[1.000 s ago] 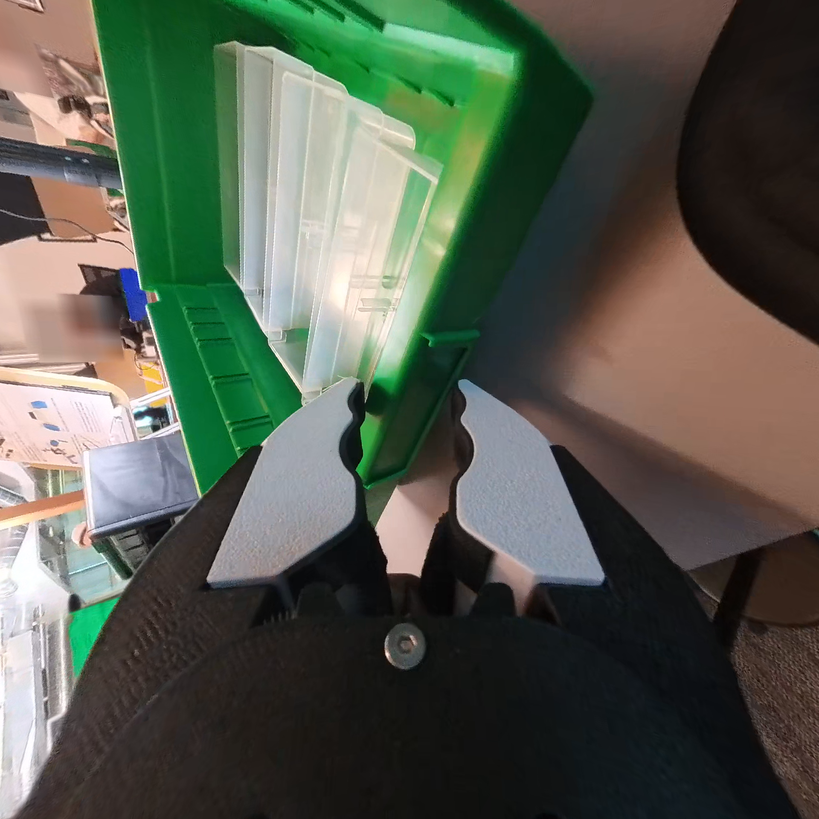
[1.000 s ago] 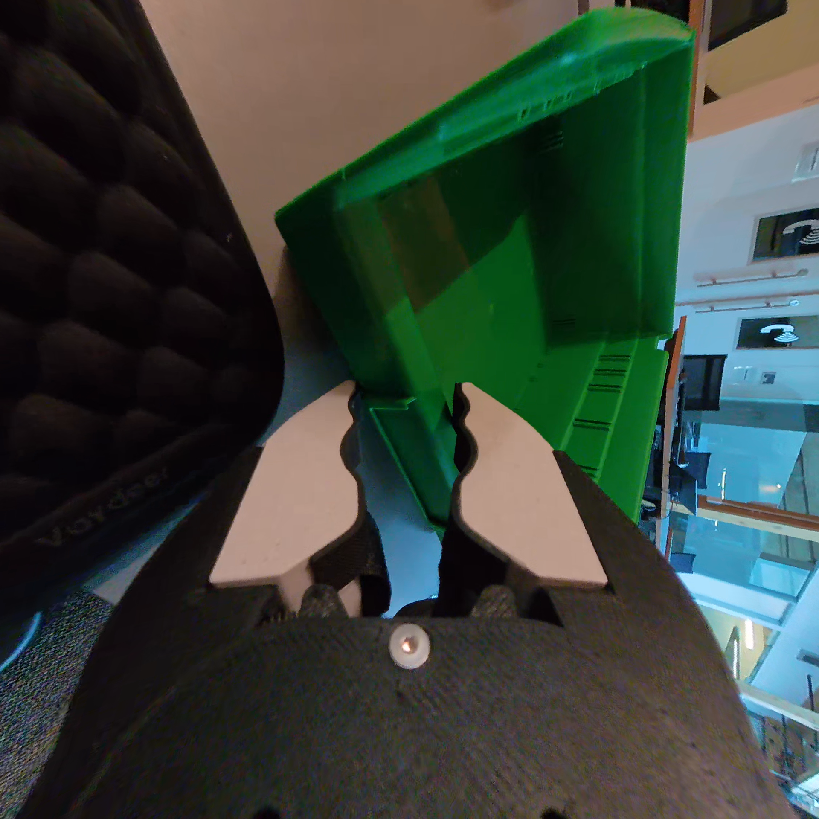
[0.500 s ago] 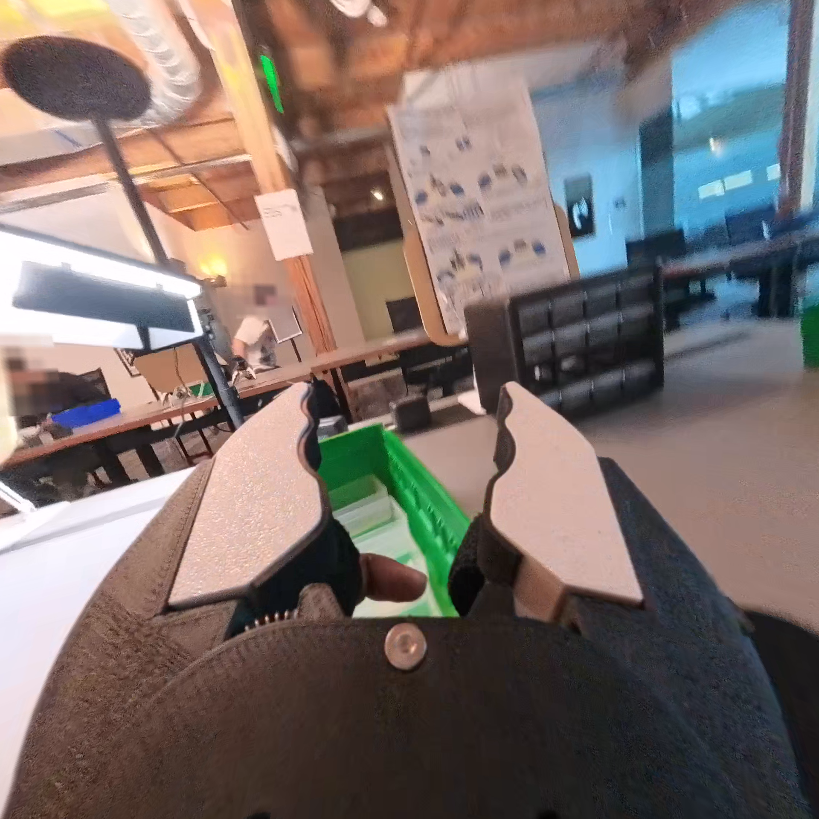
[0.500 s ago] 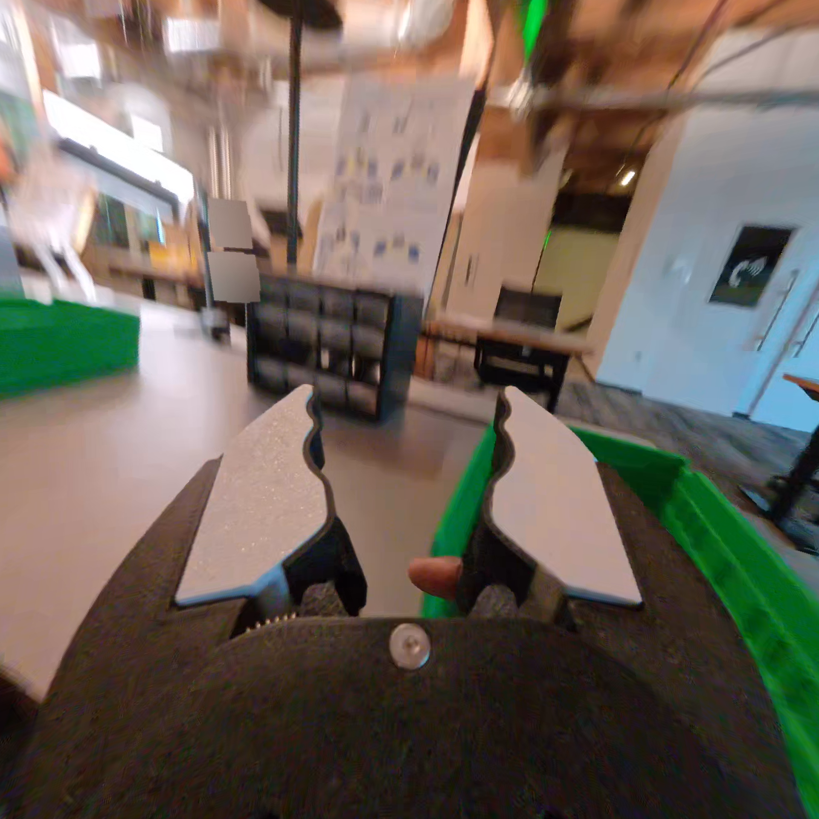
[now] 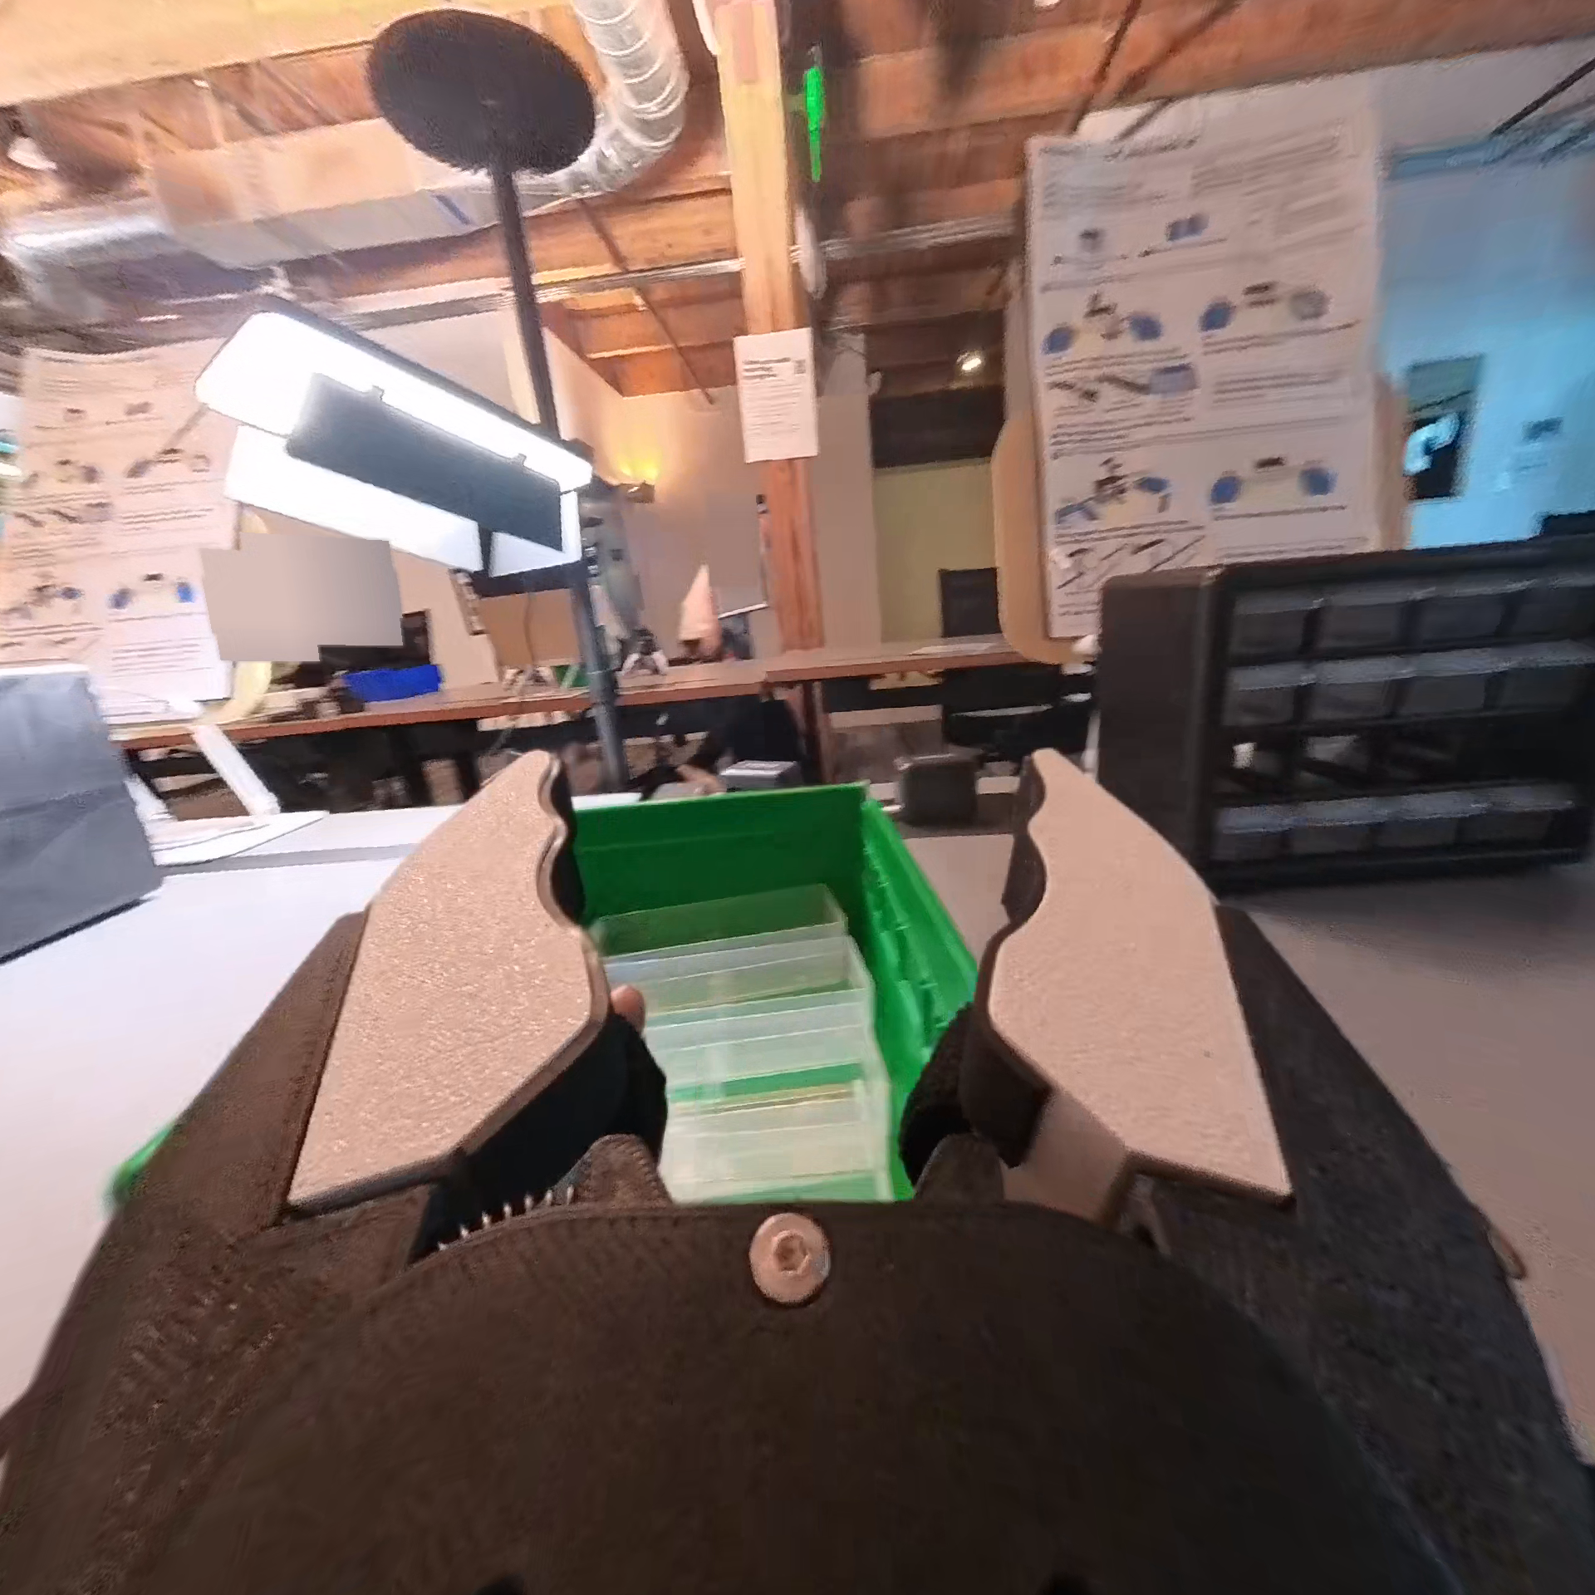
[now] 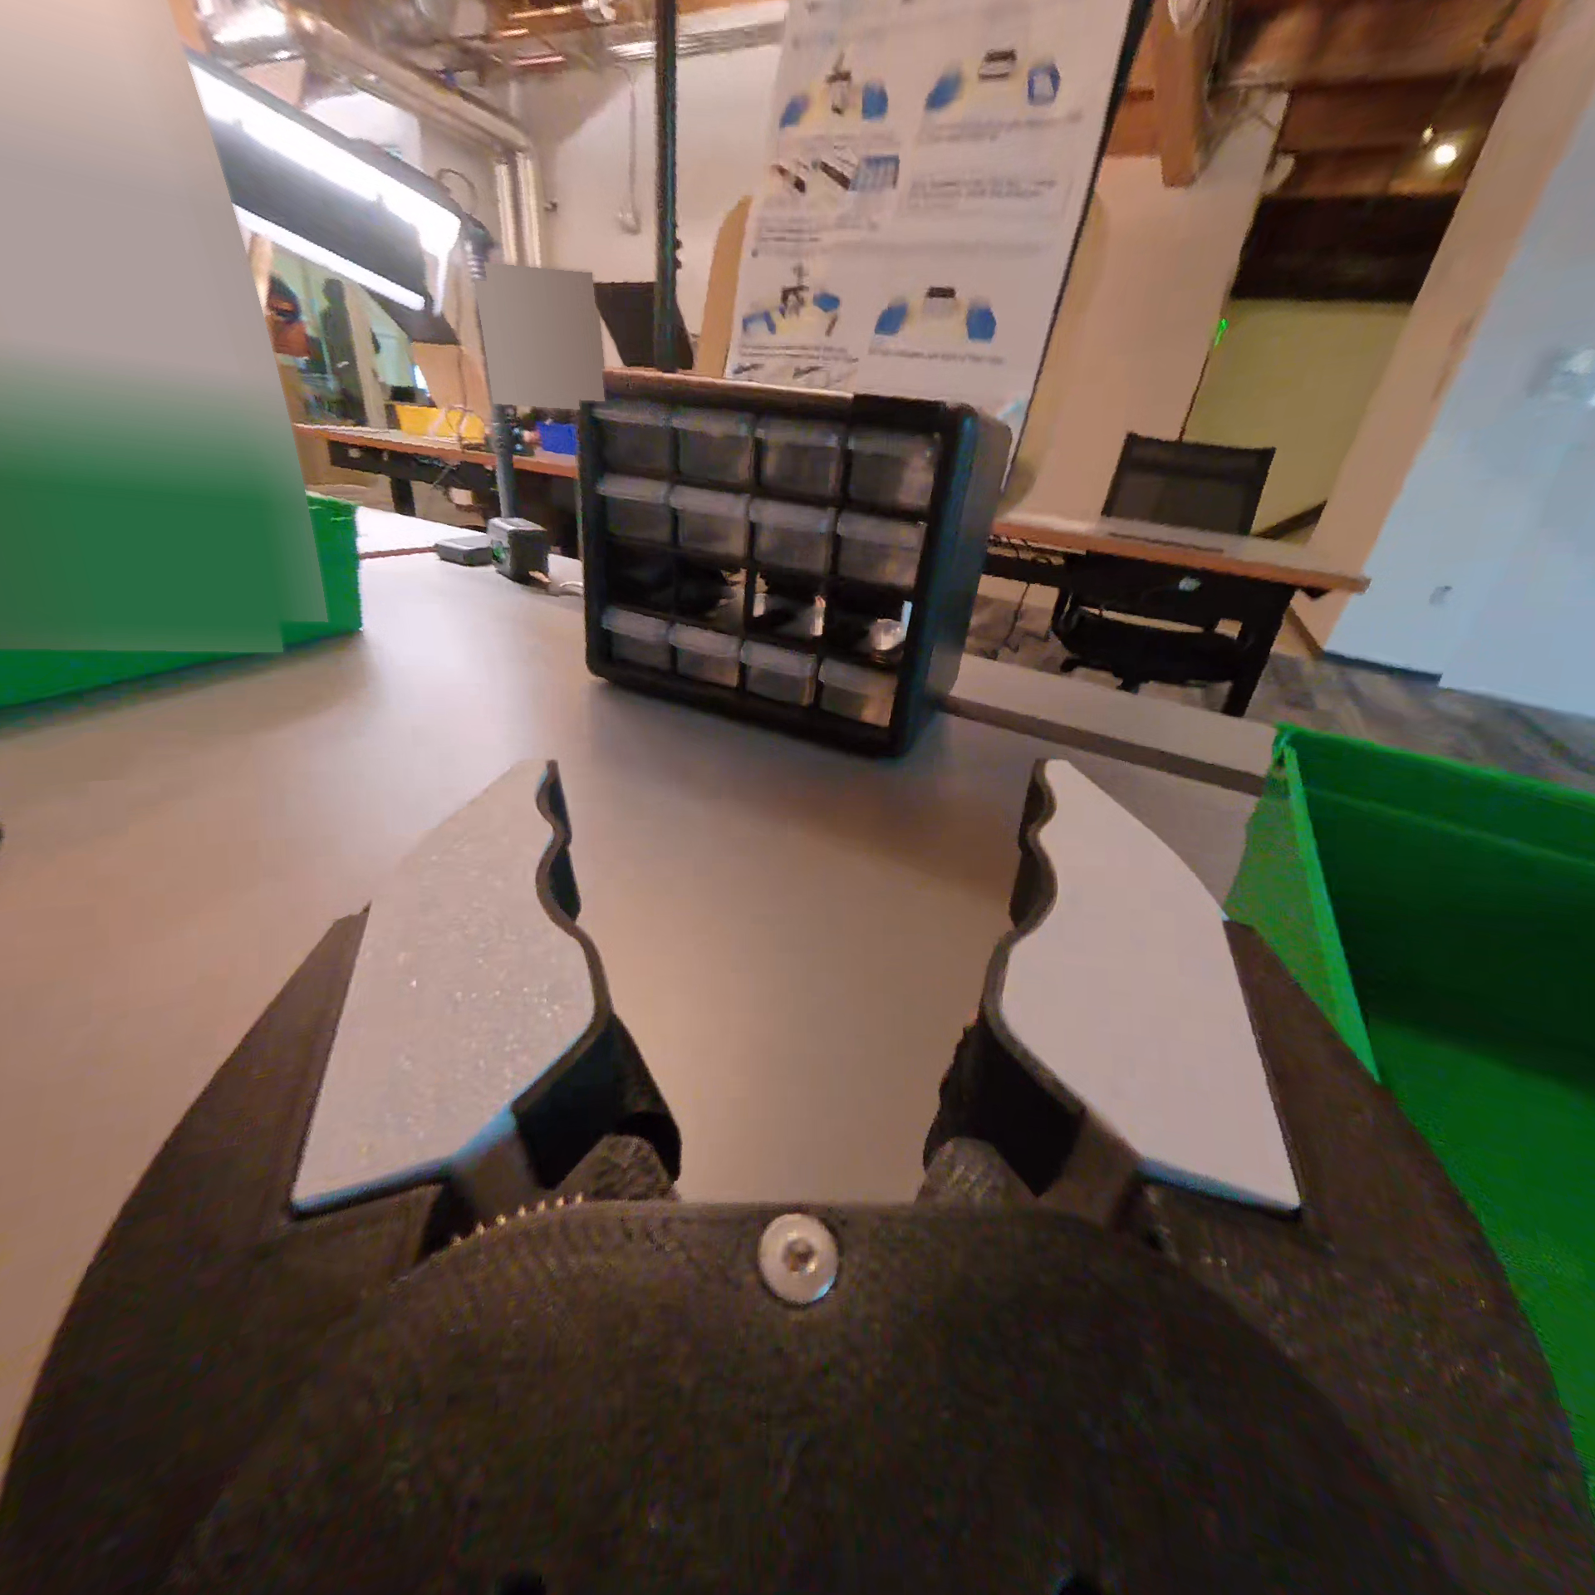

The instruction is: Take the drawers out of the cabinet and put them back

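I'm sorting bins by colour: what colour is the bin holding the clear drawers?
Bright green bin, with the clear drawers inside; the left wrist view shows it best.

A: What can't you make out?

B: The cabinet [image 5: 1381, 716] runs off the right edge and is blurred in the left wrist view. The near drawers [image 5: 768, 1036] in the green bin [image 5: 906, 932] hide behind the gripper body.

A: And the right wrist view?

B: The right green bin [image 6: 1467, 906] is cut off; a grey-green patch covers the left one [image 6: 332, 561].
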Available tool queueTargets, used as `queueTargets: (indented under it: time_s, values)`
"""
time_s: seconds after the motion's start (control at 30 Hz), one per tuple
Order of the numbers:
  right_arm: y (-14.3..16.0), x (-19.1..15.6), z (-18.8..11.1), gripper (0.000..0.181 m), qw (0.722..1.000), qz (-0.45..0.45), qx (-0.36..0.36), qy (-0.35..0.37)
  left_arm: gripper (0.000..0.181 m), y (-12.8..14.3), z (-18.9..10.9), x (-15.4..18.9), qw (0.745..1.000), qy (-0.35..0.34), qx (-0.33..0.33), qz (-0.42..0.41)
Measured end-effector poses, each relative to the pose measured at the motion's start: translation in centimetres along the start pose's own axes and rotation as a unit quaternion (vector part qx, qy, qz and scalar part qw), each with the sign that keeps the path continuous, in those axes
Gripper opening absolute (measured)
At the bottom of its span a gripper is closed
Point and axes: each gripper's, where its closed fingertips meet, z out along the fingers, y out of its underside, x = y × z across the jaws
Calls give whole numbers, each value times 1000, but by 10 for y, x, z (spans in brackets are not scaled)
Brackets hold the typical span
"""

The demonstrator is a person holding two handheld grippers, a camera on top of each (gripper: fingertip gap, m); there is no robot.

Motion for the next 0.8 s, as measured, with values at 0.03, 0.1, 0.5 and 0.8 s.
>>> queueTargets:
  time_s: [0.03,0.1,0.5,0.8]
  values:
    - [0,3,7,98,1000,12,0,4,96,2,2,-7,1000,-15,-9,9]
    - [-5,4,24,97,1000,26,2,-10,93,3,5,-18,999,-26,-22,27]
    - [-82,-27,4,95,986,45,149,-58,73,-2,3,-9,975,51,-173,132]
    - [-80,21,-24,83,966,122,227,-3,38,77,-26,-48,811,197,-482,268]
